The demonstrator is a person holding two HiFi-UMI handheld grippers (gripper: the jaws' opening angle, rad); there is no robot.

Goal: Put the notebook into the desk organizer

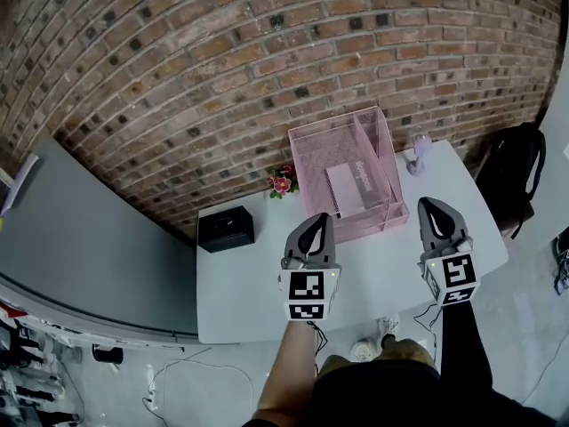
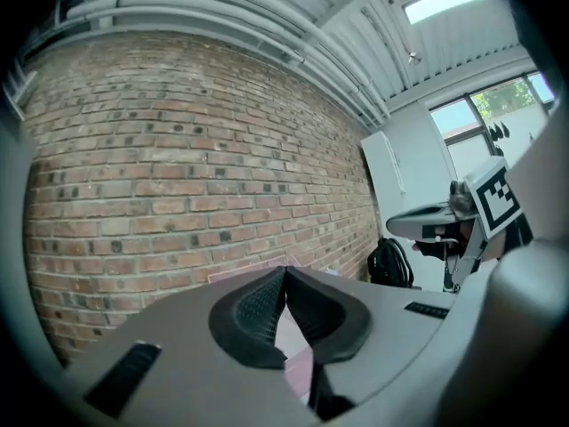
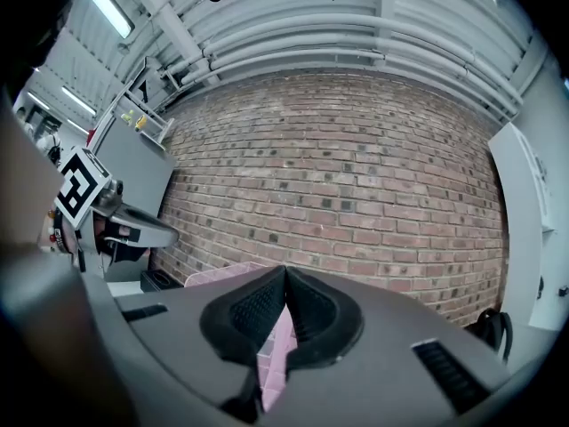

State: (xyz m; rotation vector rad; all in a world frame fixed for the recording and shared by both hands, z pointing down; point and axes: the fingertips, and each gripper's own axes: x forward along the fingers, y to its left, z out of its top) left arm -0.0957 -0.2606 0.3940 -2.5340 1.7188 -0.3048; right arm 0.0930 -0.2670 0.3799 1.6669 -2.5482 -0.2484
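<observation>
Head view, looking steeply down on a white bench [image 1: 267, 283] set against a brick wall [image 1: 222, 69]. The pink wire-mesh desk organizer [image 1: 307, 149] stands at the far edge of the bench, right of centre. The notebook [image 1: 349, 185] is a pale grey slab with a dark strip of print, and it sits inside the organizer between two of its mesh partitions. Whether it lies flat or leans cannot be told.

Both claws are held above the near half of the bench, well apart from each other and short of the organizer's front wall.

- Left claw [image 1: 318, 219]: in its own view the two ribbed pads meet at the tips, so the jaws are closed with nothing between them. Only pink mesh shows through the slit lower down. Its marker cube [image 1: 308, 294] faces the head camera.
- Right claw [image 1: 429, 205]: its own view shows the same state, pads together at the tips and nothing held, with the pink organizer visible behind the gap below. Its marker cube [image 1: 452, 278] sits just behind it.

Each gripper view points roughly level at the brick wall and catches the other claw at its edge.

Other items on the bench:
- a black box [image 1: 226, 228] near the left edge
- a small red-and-pink flower [image 1: 283, 182], just beside the organizer's left front corner
- a small lilac object [image 1: 420, 152] to the organizer's right, too small to identify

A black backpack [image 1: 520, 176] rests beyond the right end of the bench.
</observation>
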